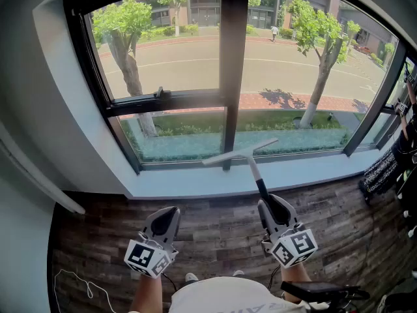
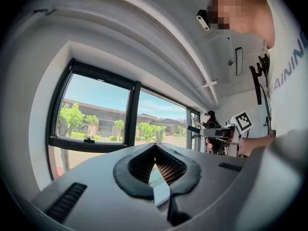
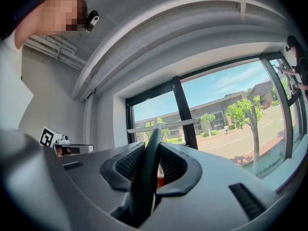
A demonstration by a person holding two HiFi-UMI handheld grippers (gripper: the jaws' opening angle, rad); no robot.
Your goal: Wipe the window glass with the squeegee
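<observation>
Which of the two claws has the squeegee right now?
The right claw: it is clamped on the black-handled, white-bladed squeegee. The left claw is shut with nothing in it.

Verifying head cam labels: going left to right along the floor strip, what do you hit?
white cable → left gripper → right gripper, shut on the squeegee handle → person at the right edge
</observation>
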